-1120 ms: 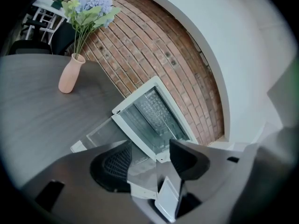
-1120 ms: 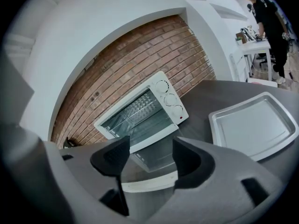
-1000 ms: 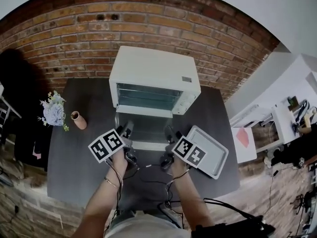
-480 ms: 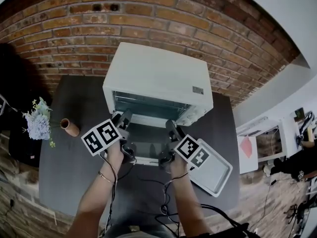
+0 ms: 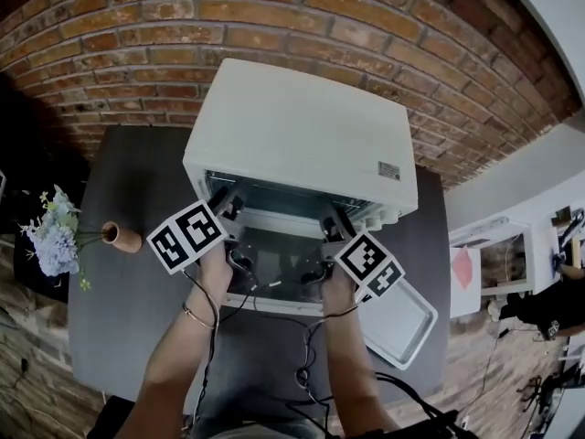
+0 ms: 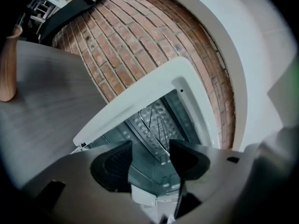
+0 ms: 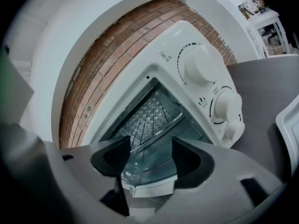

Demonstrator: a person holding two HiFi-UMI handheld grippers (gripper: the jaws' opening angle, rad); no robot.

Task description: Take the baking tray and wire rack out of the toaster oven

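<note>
**A:** Head view: what stands where?

**B:** A white oven (image 5: 302,144) on a dark table (image 5: 137,337), its back to a brick wall (image 5: 274,26). The door (image 5: 274,277) is down, lying flat toward the person. A vase (image 5: 122,237) is well left of the oven, with flowers (image 5: 50,236) just beside it.

**A:** Where is the tray?

**B:** The tray (image 5: 407,323) is outside the oven. It lies flat on the table just right of the door, hollow side up, partly covered by the right gripper's marker cube.

**A:** And the rack?

**B:** The rack (image 7: 156,118) is inside the oven. It lies level, with its front wire just behind the opening. Both gripper views show it through the open front.

**A:** Where are the grippers?

**B:** The left gripper (image 5: 224,204) is at the left end of the opening, above the door. The right gripper (image 5: 334,219) is at the right end, also above the door. Each is held in one hand and points into the oven.

**A:** What state are the jaws in?

**B:** On the left, the pads (image 6: 114,164) stand apart with nothing between them, and the rack shows beyond the gap. On the right, the pads (image 7: 110,160) also stand apart with nothing clamped. The rack lies ahead of them and the door's edge below. Neither gripper touches the rack.

**A:** Anything else in the right gripper view?

**B:** Three knobs (image 7: 226,104) in a column on the oven's right panel.
</note>
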